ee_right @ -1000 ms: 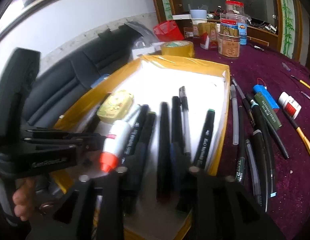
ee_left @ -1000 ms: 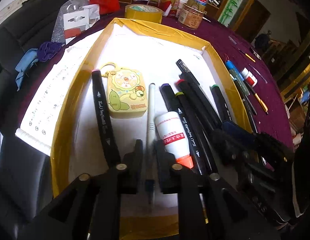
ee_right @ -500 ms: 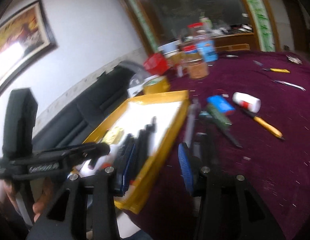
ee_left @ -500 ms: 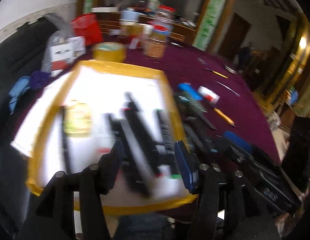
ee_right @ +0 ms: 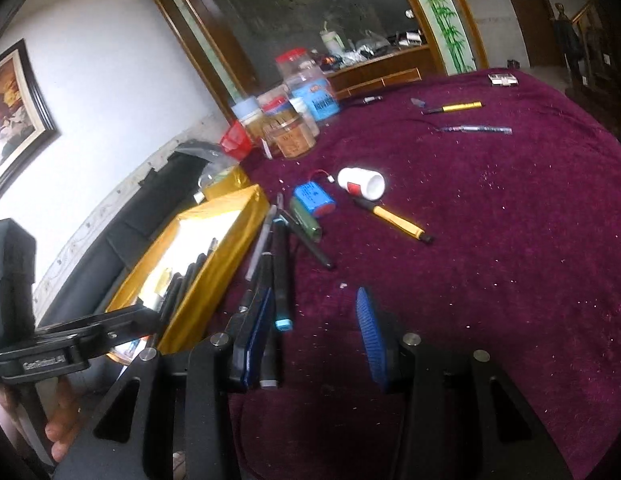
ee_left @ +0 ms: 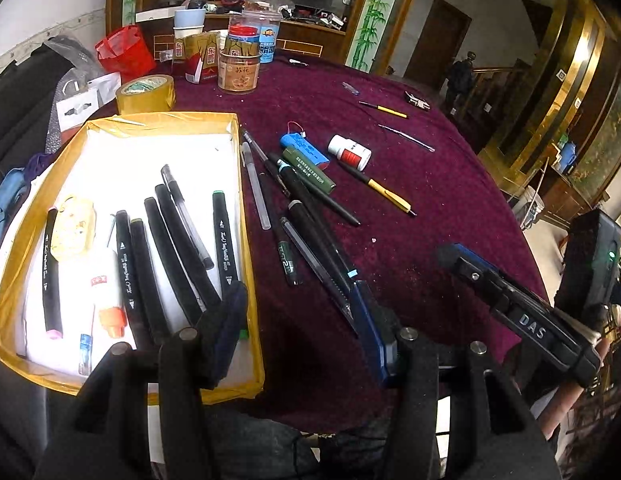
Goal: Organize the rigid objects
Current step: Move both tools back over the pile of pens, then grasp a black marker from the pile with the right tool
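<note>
A yellow-rimmed box (ee_left: 248,216) with a white floor holds several black markers (ee_left: 166,248), a glue tube (ee_left: 106,300) and a yellow keychain (ee_left: 72,228). Loose pens (ee_left: 306,236) lie on the purple cloth right of the box, with a blue battery pack (ee_left: 304,151), a green battery (ee_left: 308,170), a white bottle (ee_left: 349,153) and a yellow pen (ee_left: 384,192). My left gripper (ee_left: 298,336) is open and empty above the box's right wall and the near pen ends. My right gripper (ee_right: 314,340) is open and empty; its left finger sits beside the near pen ends (ee_right: 278,280).
Jars (ee_left: 238,68), a tape roll (ee_left: 145,94) and a red bag (ee_left: 124,52) stand at the back of the table. More pens (ee_left: 384,110) lie far right. A black sofa (ee_right: 122,224) runs along the left. The table's front edge is just below both grippers.
My left gripper has let go of the white pen, opened, and swung right from over the box to its right wall. My right gripper has also moved right, off the box, over the loose pens.
</note>
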A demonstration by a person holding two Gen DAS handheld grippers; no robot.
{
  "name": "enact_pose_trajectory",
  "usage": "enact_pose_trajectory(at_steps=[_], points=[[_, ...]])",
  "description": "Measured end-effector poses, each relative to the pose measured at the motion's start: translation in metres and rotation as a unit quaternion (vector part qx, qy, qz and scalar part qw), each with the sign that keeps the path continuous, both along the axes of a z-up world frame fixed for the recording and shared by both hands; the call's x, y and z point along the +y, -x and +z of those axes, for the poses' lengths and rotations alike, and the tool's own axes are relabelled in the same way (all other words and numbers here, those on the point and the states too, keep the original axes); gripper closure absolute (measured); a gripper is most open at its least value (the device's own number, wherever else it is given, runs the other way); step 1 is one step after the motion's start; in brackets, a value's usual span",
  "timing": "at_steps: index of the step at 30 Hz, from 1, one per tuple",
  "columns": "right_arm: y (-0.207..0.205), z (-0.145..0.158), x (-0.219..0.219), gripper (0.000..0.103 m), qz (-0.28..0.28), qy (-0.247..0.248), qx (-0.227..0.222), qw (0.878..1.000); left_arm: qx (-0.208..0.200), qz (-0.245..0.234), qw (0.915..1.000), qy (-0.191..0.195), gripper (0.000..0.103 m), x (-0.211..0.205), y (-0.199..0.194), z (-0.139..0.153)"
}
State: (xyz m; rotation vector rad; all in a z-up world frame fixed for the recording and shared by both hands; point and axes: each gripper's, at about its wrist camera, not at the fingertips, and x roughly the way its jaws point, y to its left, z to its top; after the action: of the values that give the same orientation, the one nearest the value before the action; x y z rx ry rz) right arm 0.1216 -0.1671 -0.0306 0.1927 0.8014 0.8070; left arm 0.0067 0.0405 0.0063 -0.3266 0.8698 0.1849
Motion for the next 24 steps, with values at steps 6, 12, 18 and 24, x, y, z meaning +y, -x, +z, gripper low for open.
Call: enact_pose_trajectory(at_steps=[6,12,18,24], points=[[-0.009,-0.003,0.01,0.064,0.018,0.024,0.012,0.999,0.002,0.002,1.0,0.004,0.052,0.002,0.001,-0.002],[-0.009,-0.007,0.043,0.066,0.061,0.036,0.018,0.997,-0.007,0.003,0.9999,0.01,0.052,0.011,0.005,-0.003],[-0.026,-0.019,0.086,0.077,0.089,0.073,0.033,0.993,-0.022,-0.006,0.9995,0.02,0.052,0.017,0.011,-0.003],[-0.049,-0.034,0.112,0.077,0.105,0.084,0.085,0.987,-0.026,-0.012,0.9991,0.031,0.052,0.022,0.013,-0.004]])
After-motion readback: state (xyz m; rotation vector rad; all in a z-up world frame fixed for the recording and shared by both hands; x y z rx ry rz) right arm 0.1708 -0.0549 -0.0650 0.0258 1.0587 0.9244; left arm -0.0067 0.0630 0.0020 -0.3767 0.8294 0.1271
